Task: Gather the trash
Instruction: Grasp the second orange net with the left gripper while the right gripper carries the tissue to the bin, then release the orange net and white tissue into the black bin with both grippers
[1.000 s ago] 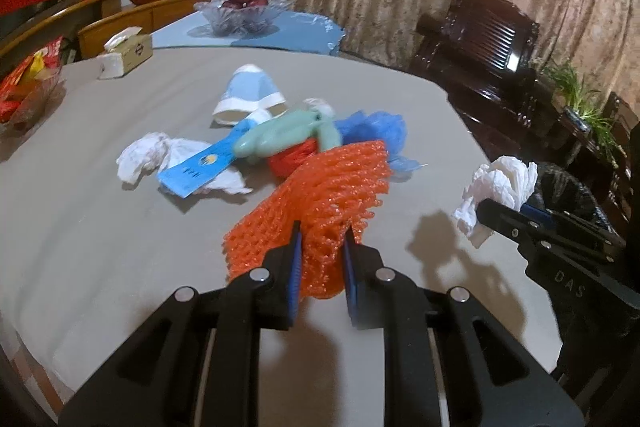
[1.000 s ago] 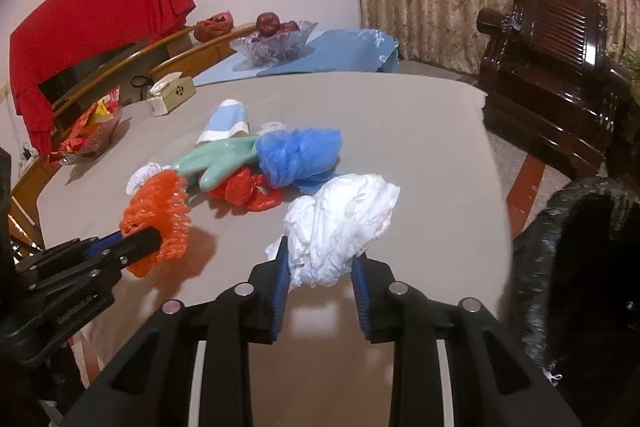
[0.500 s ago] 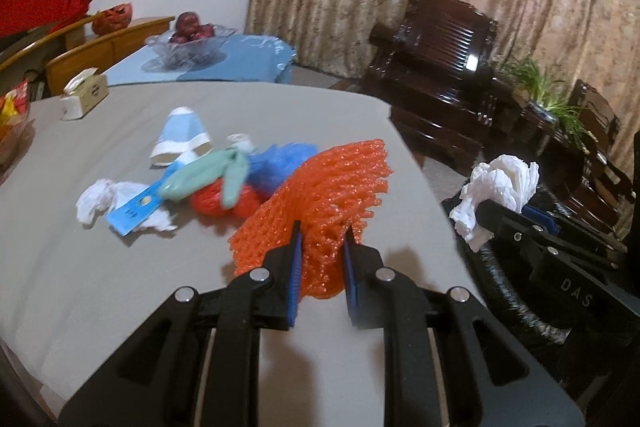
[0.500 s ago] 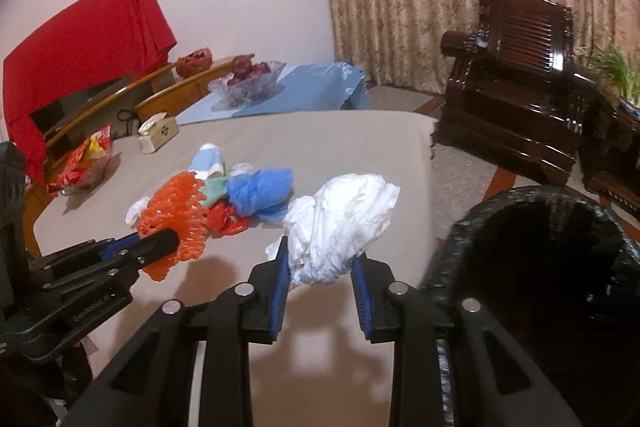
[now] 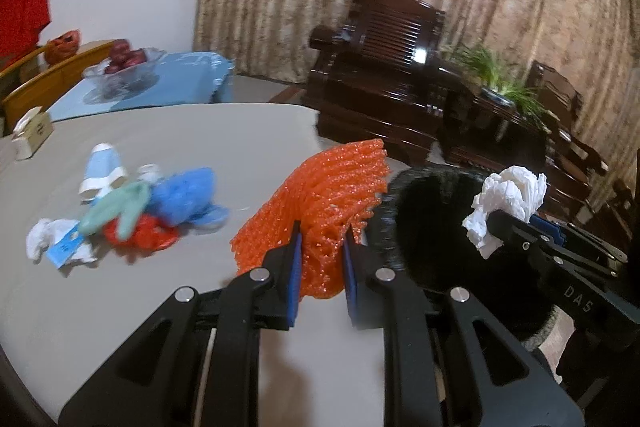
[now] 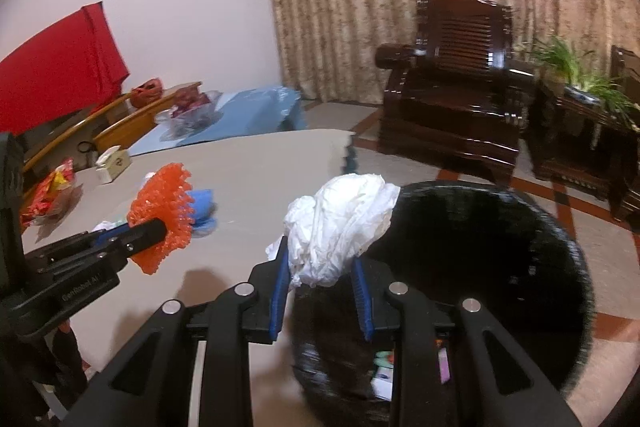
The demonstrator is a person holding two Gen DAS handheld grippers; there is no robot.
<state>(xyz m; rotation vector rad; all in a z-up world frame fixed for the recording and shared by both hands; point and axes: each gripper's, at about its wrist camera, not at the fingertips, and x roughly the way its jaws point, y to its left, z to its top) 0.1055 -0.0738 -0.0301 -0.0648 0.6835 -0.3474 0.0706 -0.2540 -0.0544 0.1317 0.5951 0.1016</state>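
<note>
Pinching a white paper wad, the right gripper hangs at the near rim of the black bin, whose mouth opens just ahead and to its right, so the wad has only to clear the rim before letting go. Beside it, on its left, the left gripper is clamped on an orange foam net (its ribs fan up and away from the fingers). That net sits over the table edge, with the bin ahead and to its right; the right gripper is plainly the nearer to the opening. Back on the table, well apart from both, lie a blue wad, a green glove, red wrapping and crumpled tissue, not yet collected.
</note>
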